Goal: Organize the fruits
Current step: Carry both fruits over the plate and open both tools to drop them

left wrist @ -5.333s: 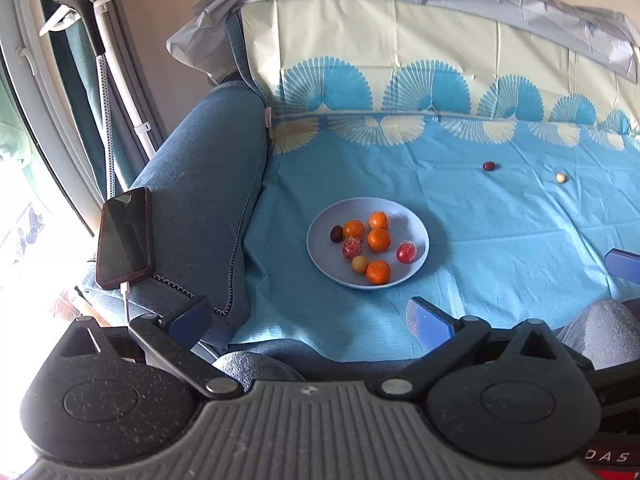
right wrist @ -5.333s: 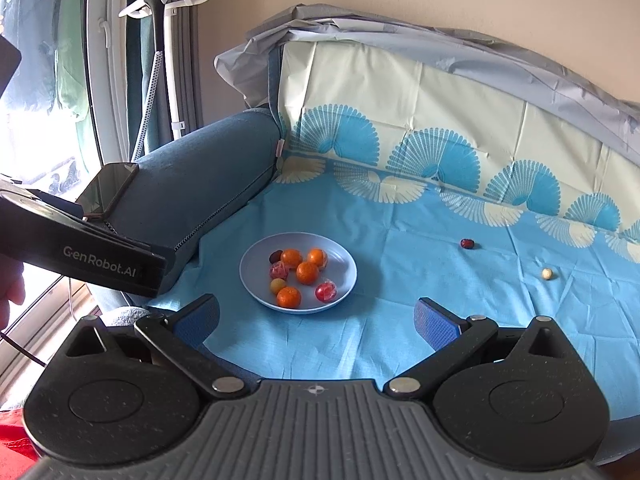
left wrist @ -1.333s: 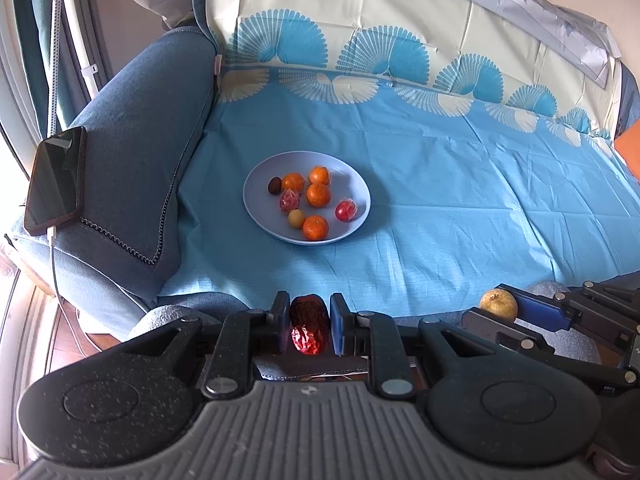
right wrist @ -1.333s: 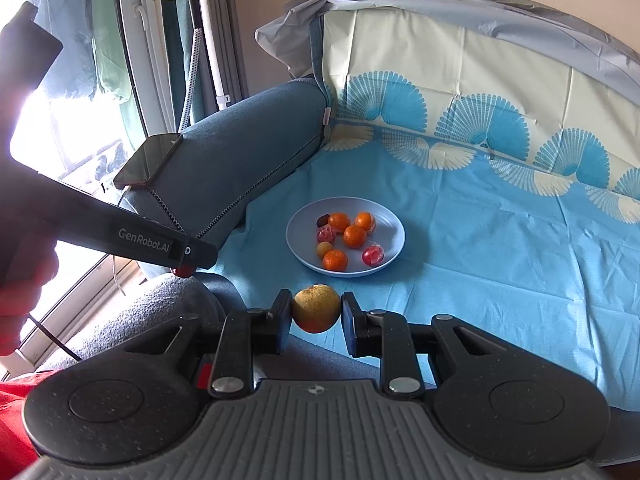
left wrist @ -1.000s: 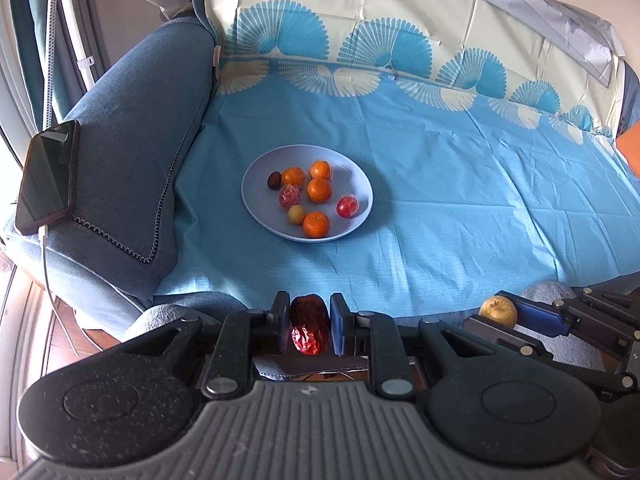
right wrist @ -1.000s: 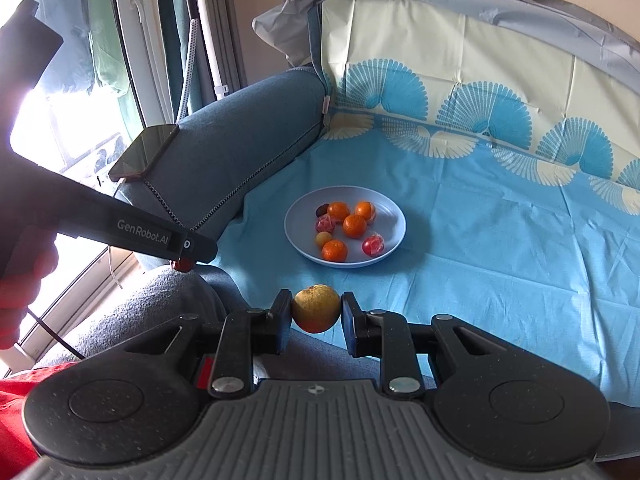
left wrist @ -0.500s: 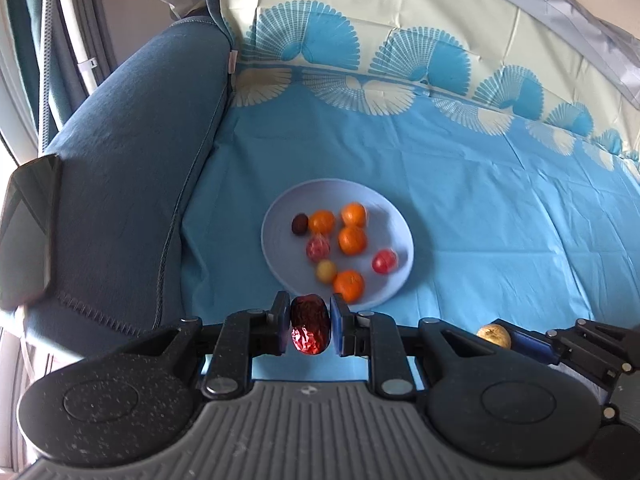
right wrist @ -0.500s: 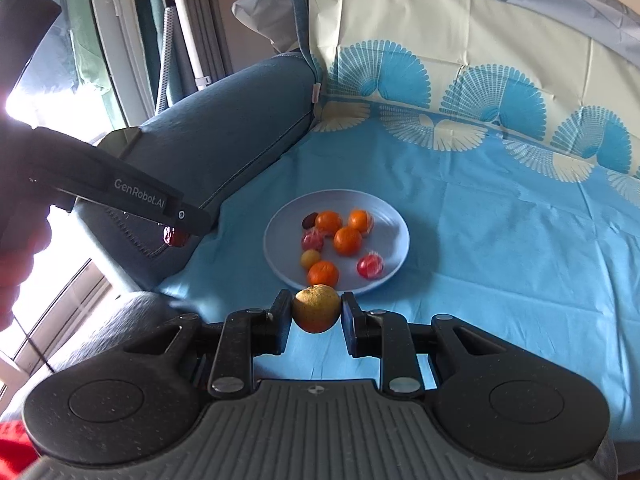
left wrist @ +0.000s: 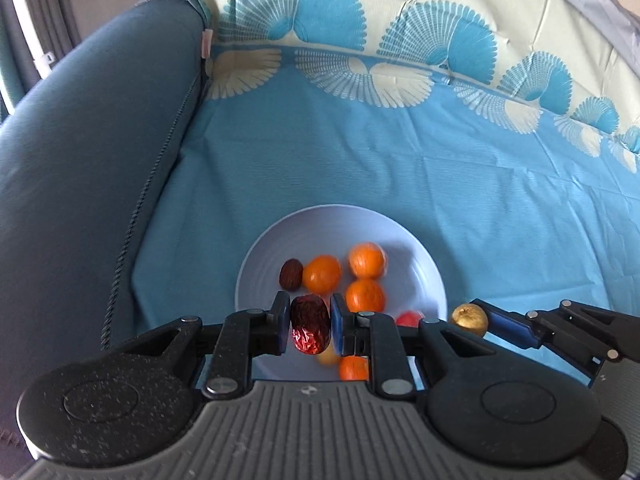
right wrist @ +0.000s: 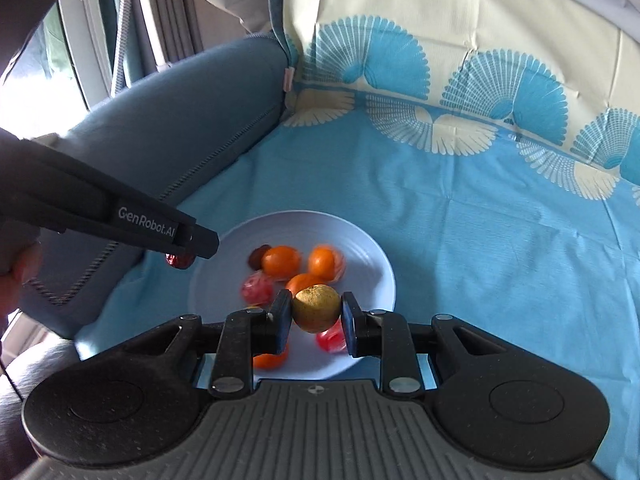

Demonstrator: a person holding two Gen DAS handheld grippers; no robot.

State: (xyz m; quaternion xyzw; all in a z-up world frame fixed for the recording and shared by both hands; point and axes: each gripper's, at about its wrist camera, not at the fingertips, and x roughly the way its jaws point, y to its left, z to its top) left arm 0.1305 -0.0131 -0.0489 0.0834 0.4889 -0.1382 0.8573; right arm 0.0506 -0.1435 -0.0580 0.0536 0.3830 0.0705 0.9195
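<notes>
While I am looking down both wrist views, I am seeing most of the job already settled: the pale plate [left wrist: 424, 264] is sitting on the blue sheet [left wrist: 480, 200] covering the sofa seat, near its left edge beside the armrest [left wrist: 80, 184], and it is already holding several oranges [left wrist: 366, 260], a dark date [left wrist: 291, 274] and some reddish fruits. The left hand-held gripper [left wrist: 310, 330] is clamping a wrinkled red date [left wrist: 310, 329] over the near part of the plate. The right hand-held gripper [right wrist: 315, 309] is squeezing a yellow-brown round fruit [right wrist: 316, 308] between its pads, and that one is hanging above the plate's near right edge. I am judging that only these two pieces are left to set down among the rest; I am seeing no loose fruit lying elsewhere on the sheet.
</notes>
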